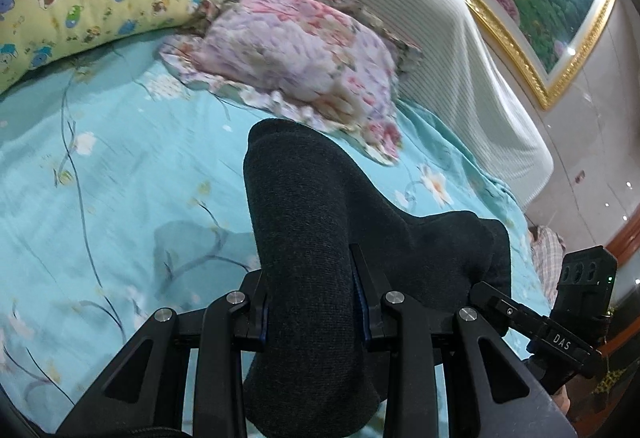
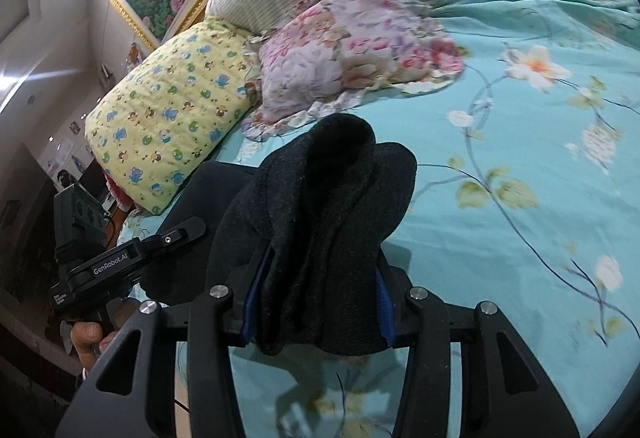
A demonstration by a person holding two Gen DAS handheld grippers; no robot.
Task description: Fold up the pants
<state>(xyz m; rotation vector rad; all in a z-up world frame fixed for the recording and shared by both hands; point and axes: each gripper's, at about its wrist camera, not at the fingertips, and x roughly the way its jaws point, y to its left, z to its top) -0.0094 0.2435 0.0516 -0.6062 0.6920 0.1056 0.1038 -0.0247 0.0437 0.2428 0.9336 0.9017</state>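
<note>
From the left wrist, the left claw (image 1: 312, 298) is clenched on a thick bunch of dark charcoal knit pants (image 1: 304, 222), held above the turquoise flower-printed bed sheet (image 1: 100, 178). A ruffled pink floral pillow (image 1: 296, 58) lies beyond.

From the right wrist, the right claw (image 2: 320, 294) grips another rumpled, fuzzy fold of the pants (image 2: 320, 206), beside a quilted yellow cartoon-print pillow (image 2: 172, 110).
</note>
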